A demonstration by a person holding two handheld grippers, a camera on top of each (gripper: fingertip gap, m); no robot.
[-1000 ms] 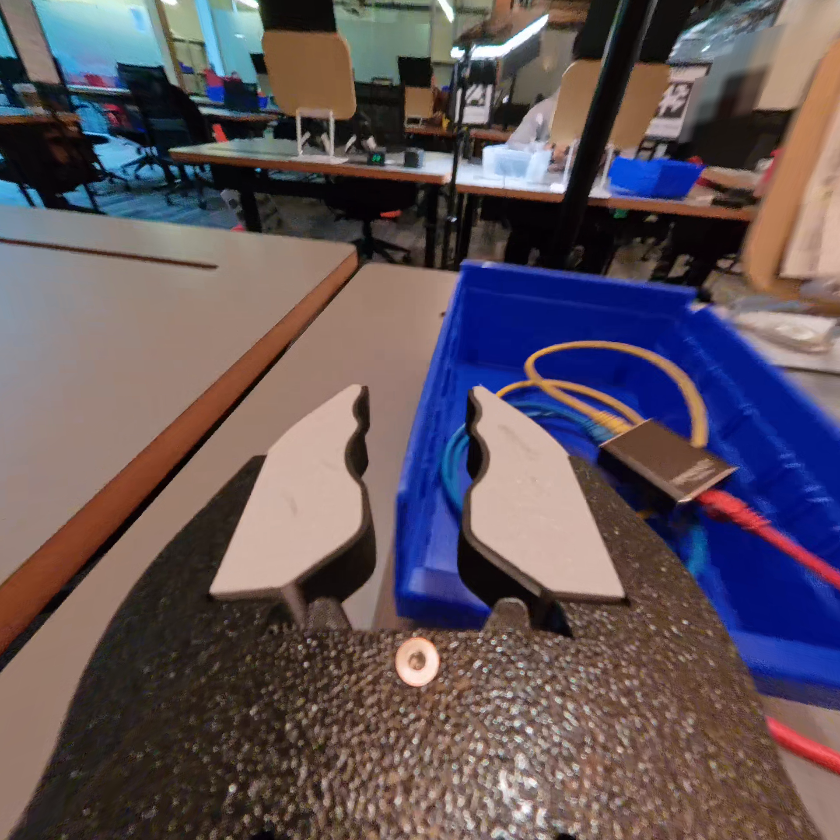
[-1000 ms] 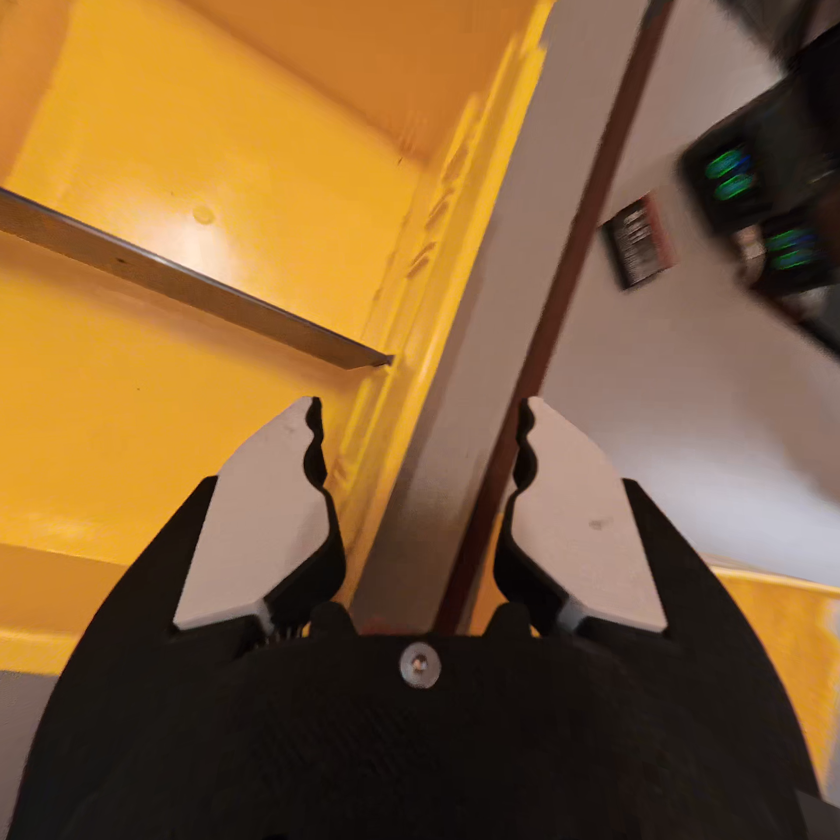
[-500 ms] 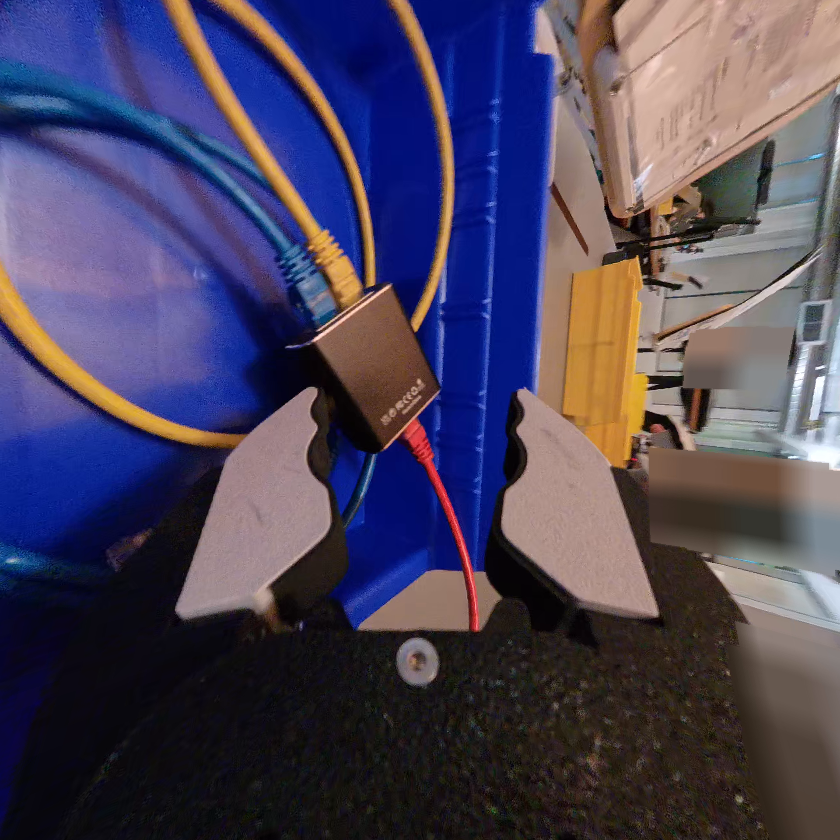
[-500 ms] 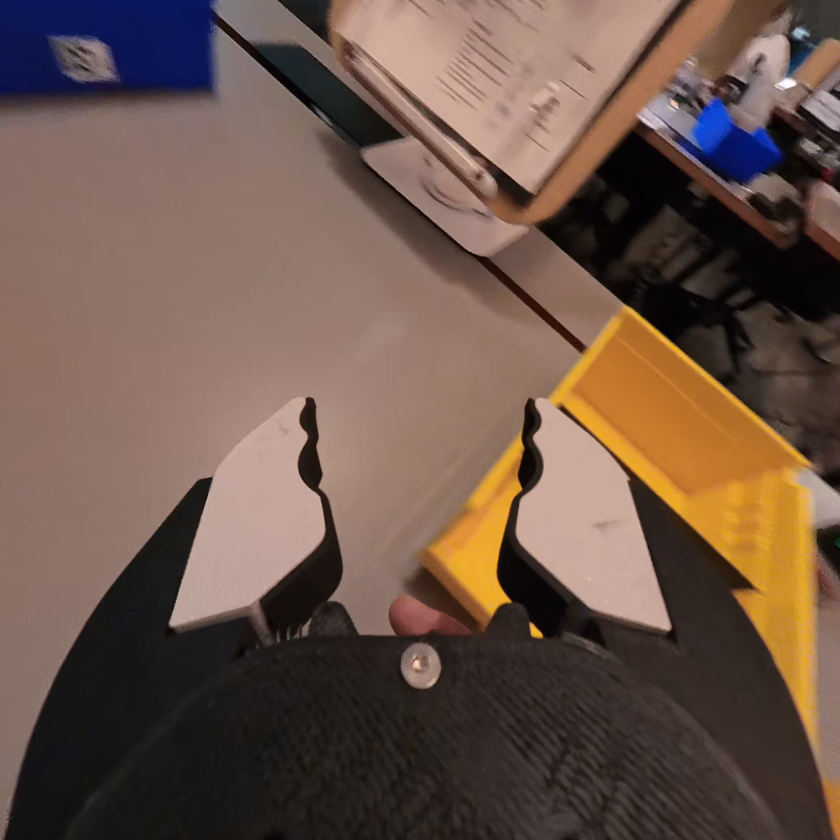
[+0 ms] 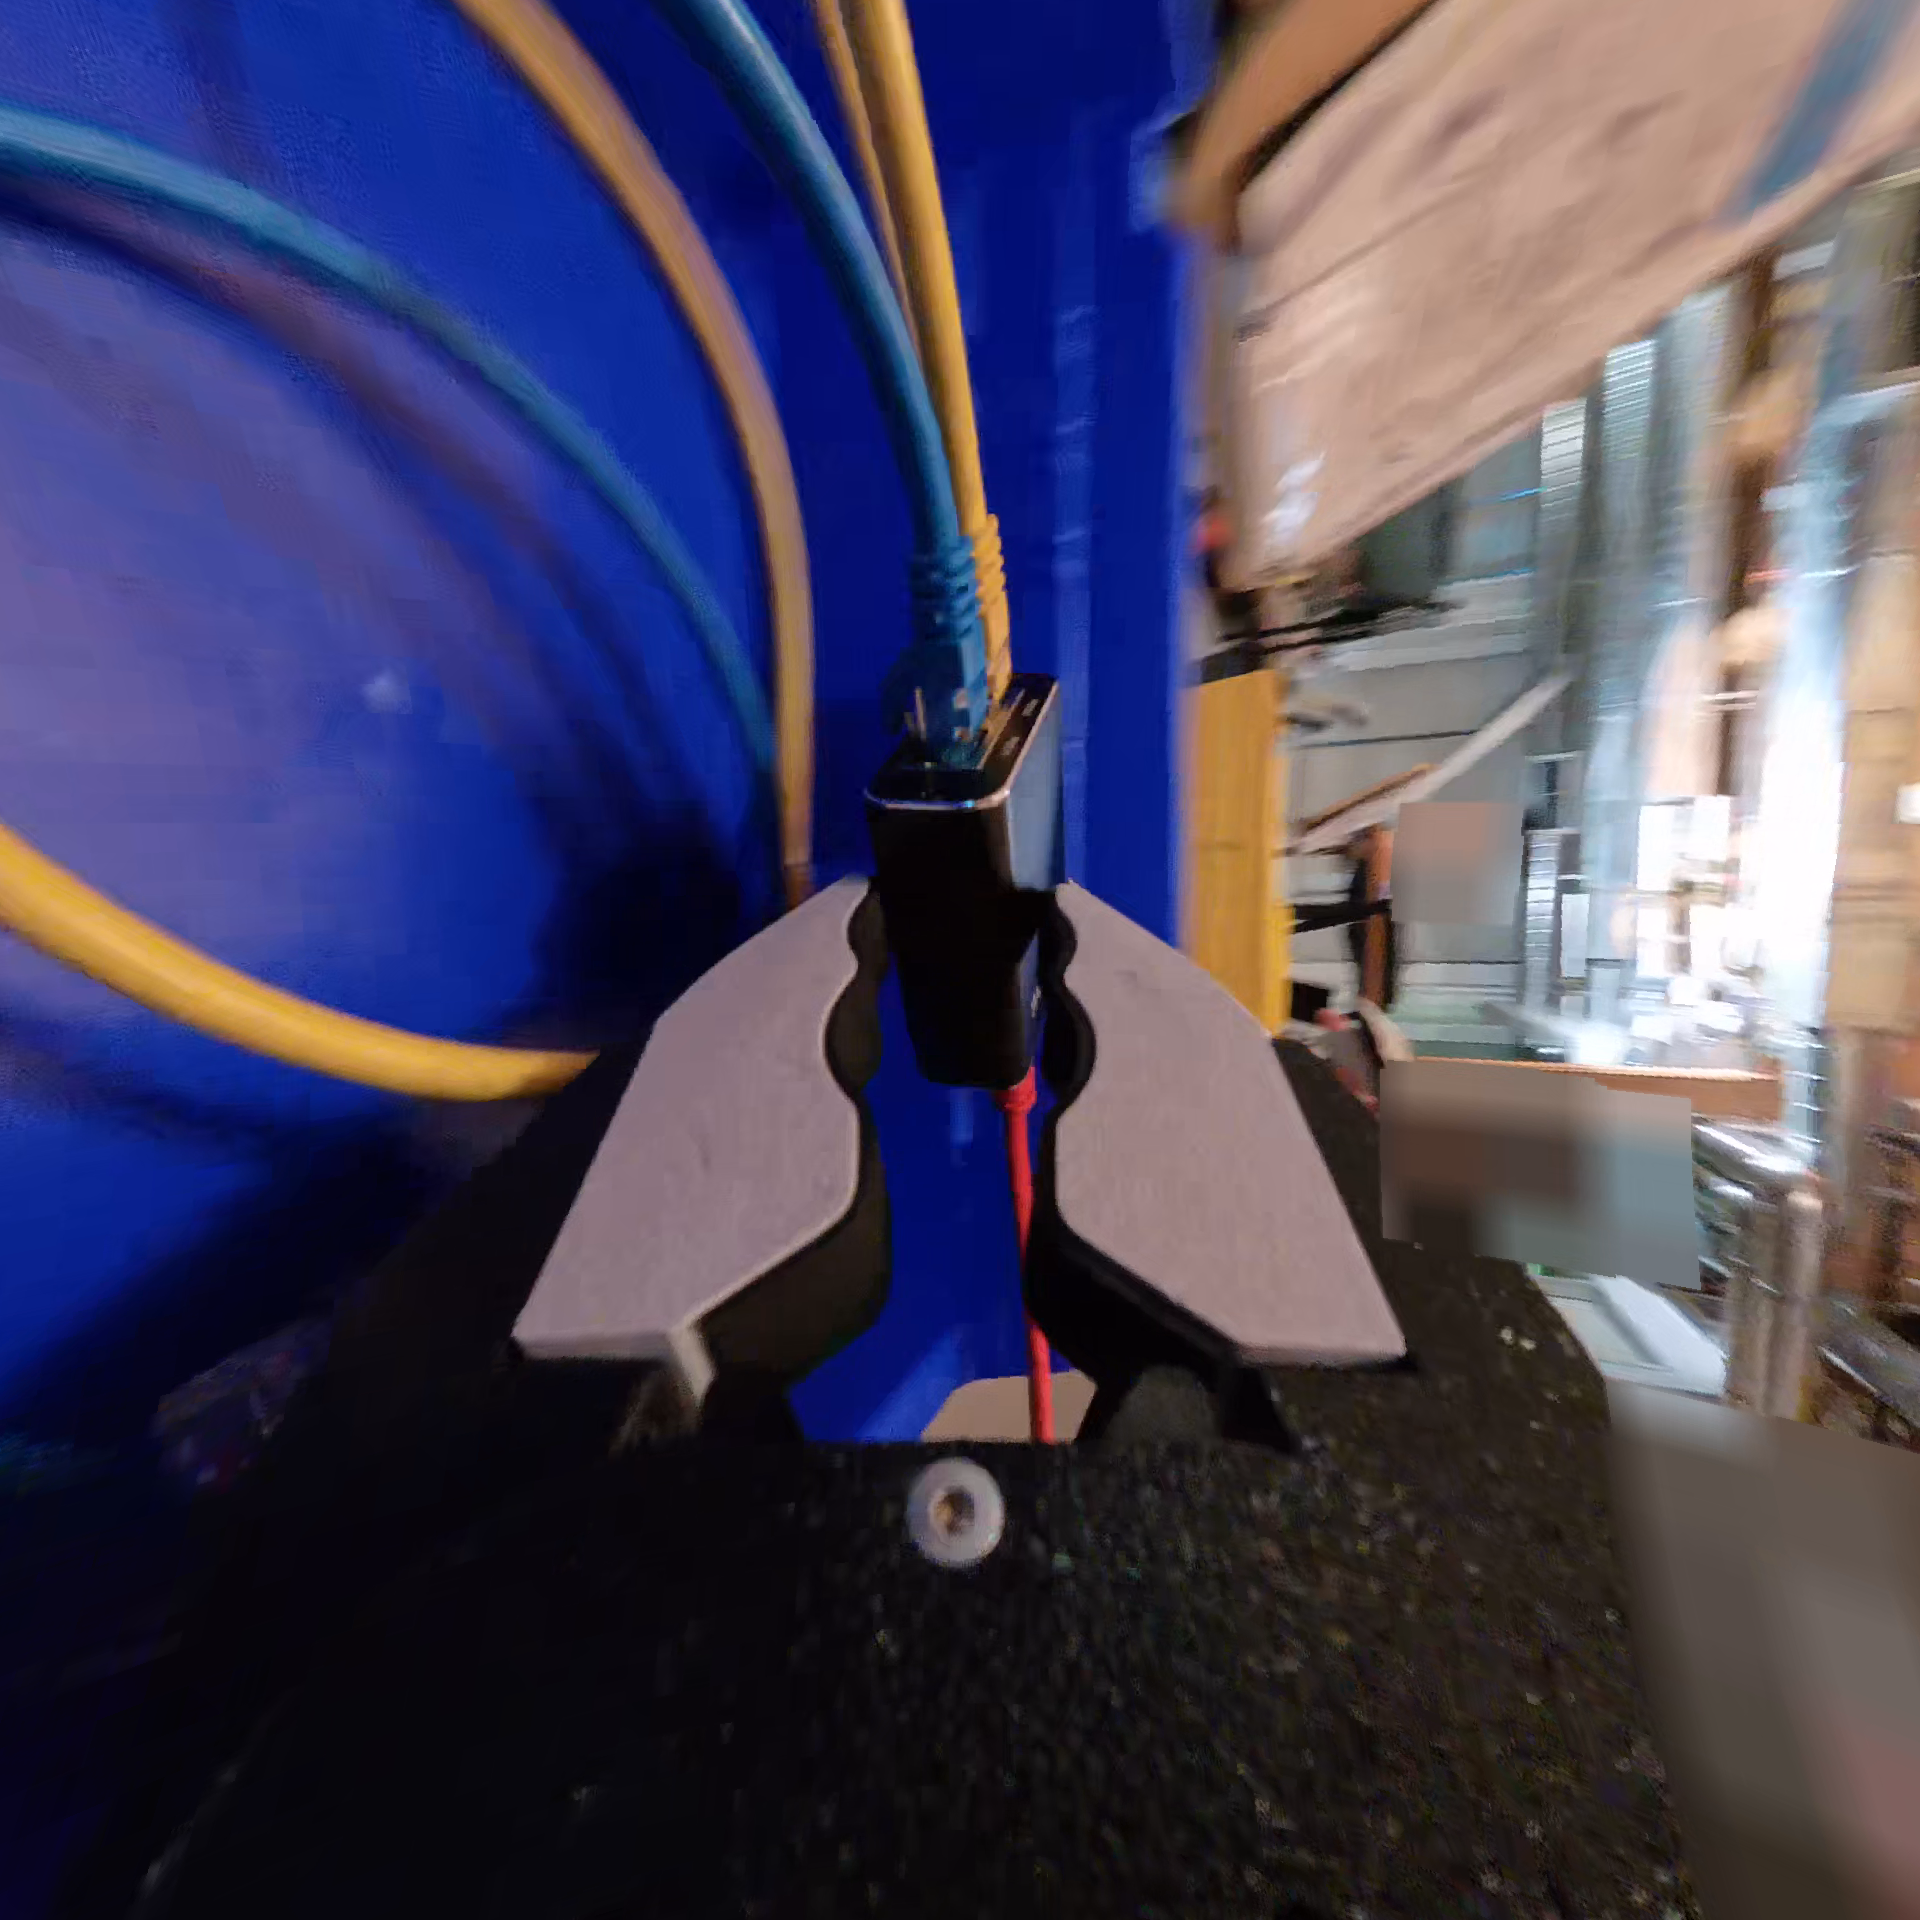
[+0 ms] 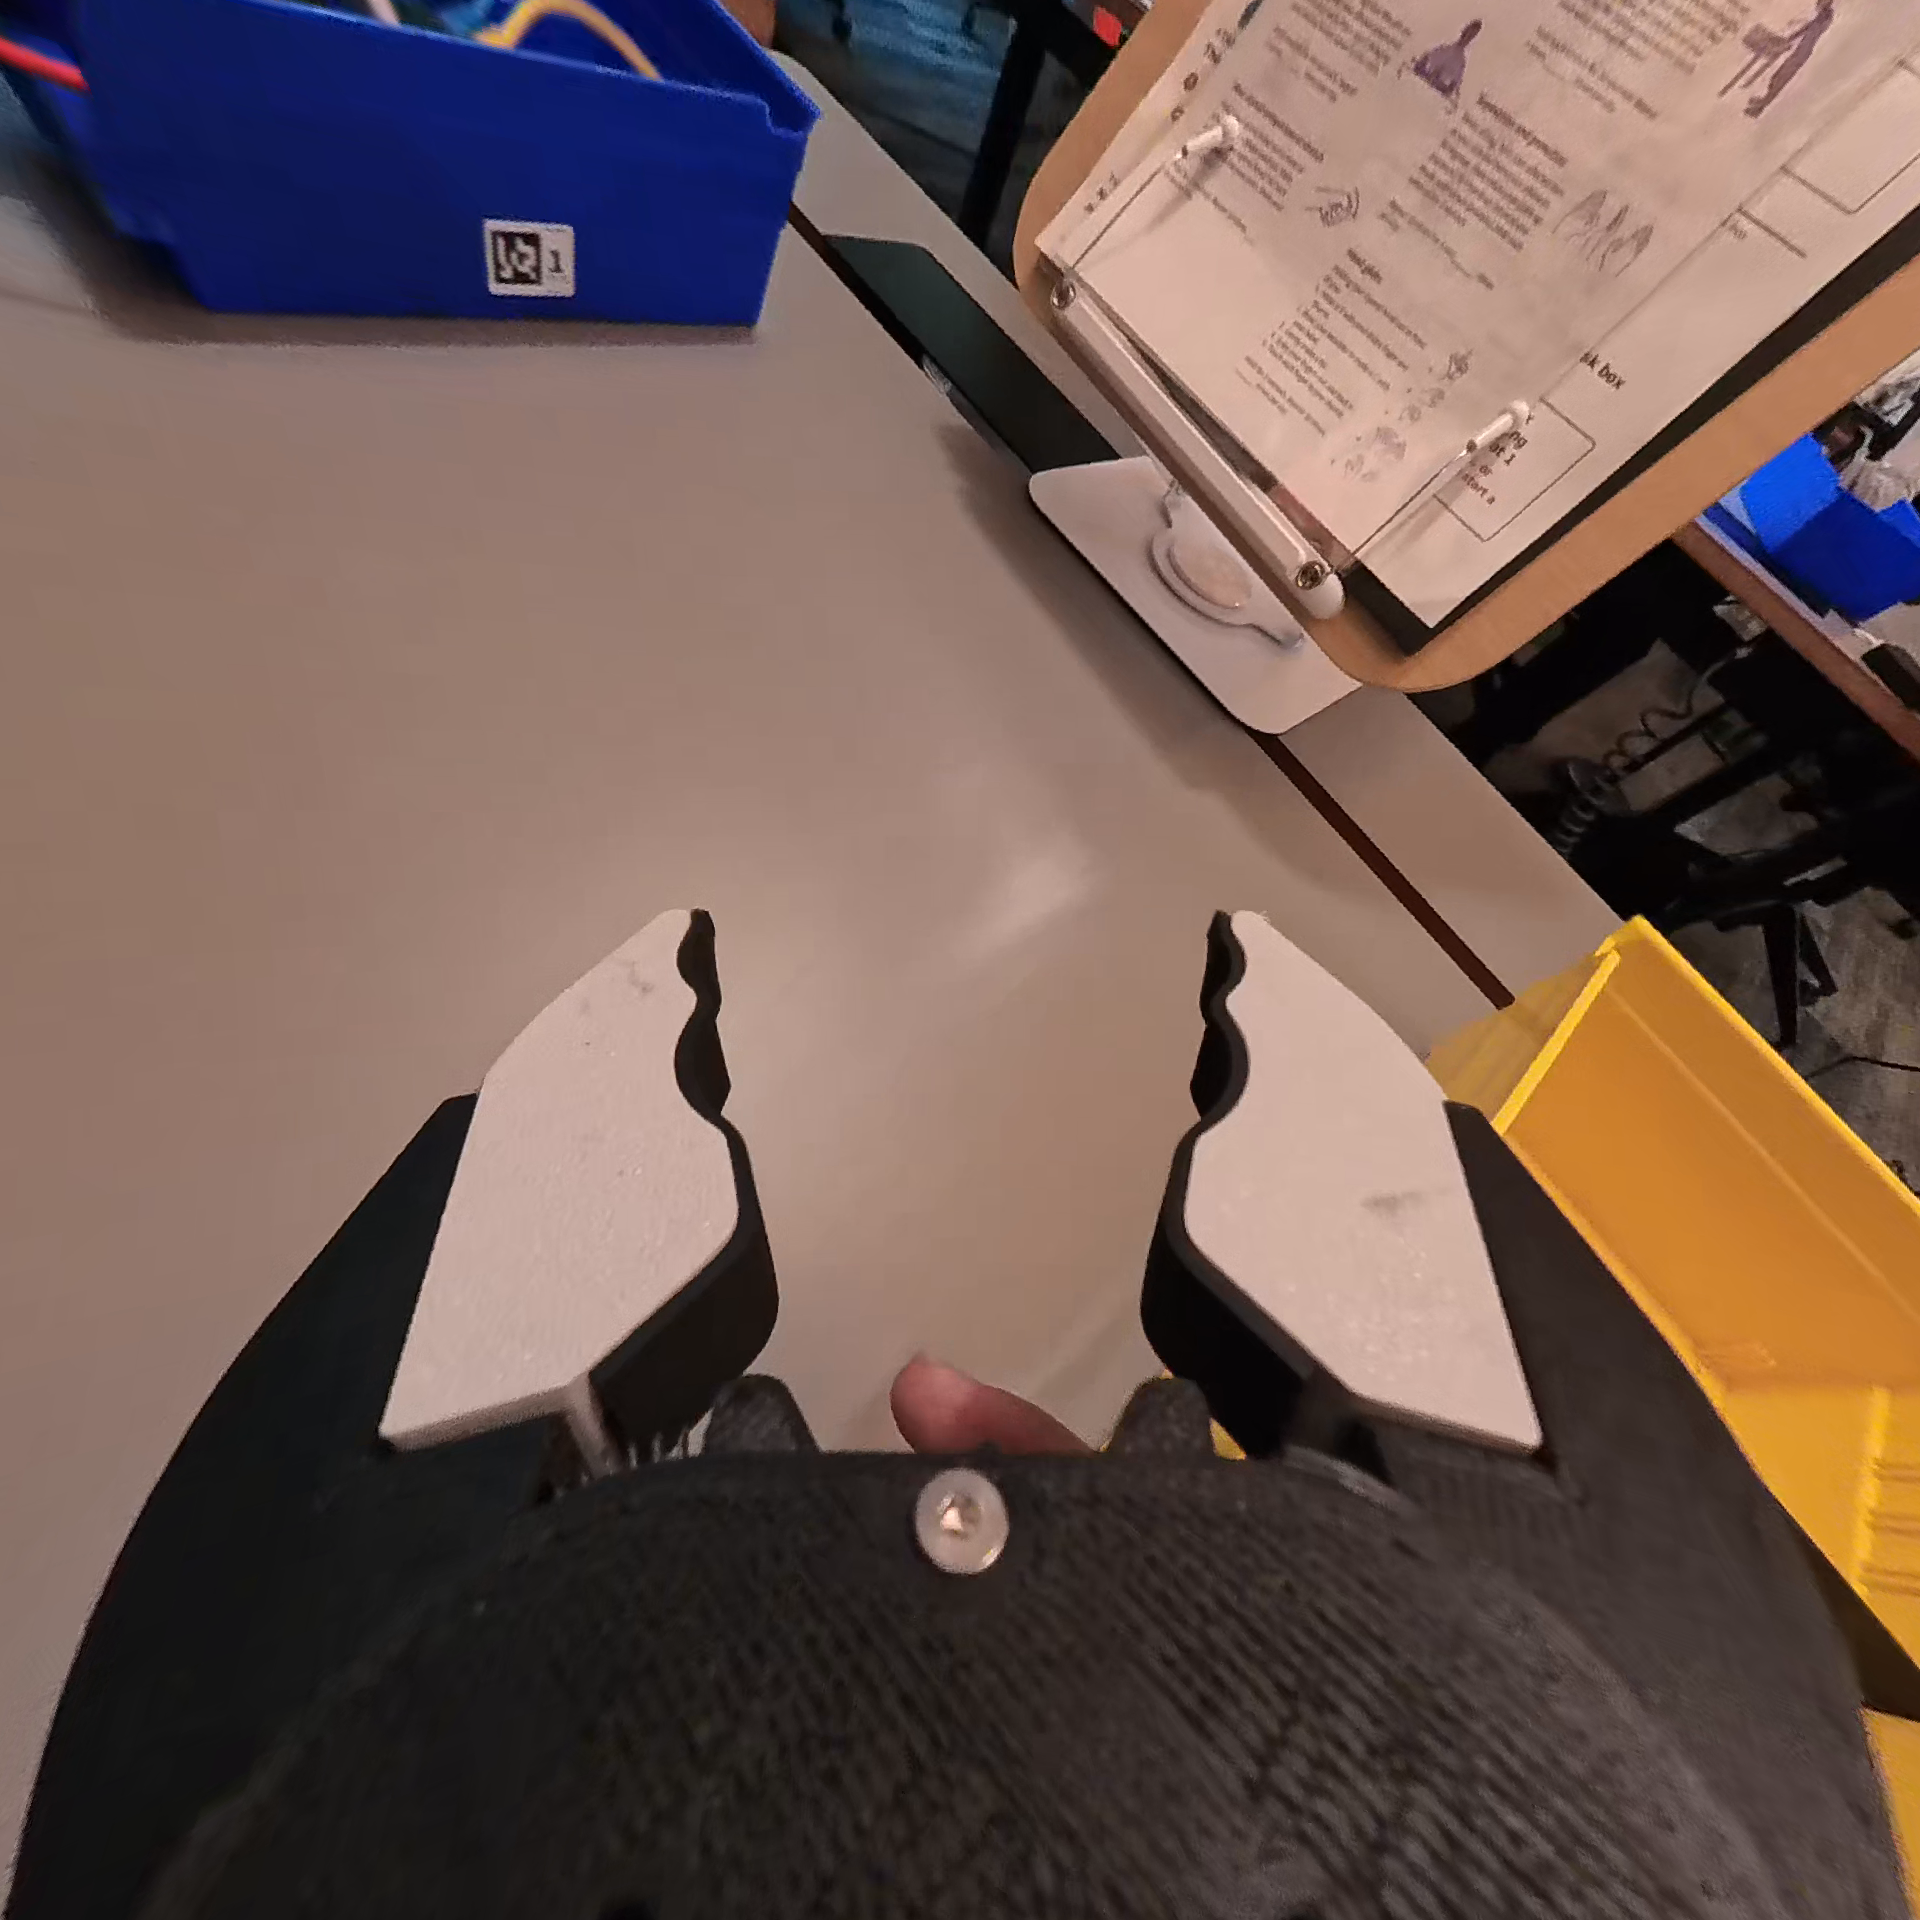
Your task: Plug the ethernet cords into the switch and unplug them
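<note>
Switch [image 5: 961, 914]: small dark metal box in blue bin [image 5: 312, 623], clamped by left gripper [image 5: 958, 925]; likely light, rigid, slick. Blue cord [image 5: 940, 592], yellow cord [image 5: 982, 561] plugged far end (take hold at boots); red cord [image 5: 1023, 1195] near. Right gripper [image 6: 961, 935]: spread wide, holding nothing, over table [image 6: 416, 675].

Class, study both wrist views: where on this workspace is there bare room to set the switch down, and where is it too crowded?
Free: the grey table between the blue bin, the document stand and the yellow bin, ahead of the open right gripper. Crowded: inside the blue bin, where yellow cord, blue cord and red cord surround the switch clamped by the left gripper.
</note>
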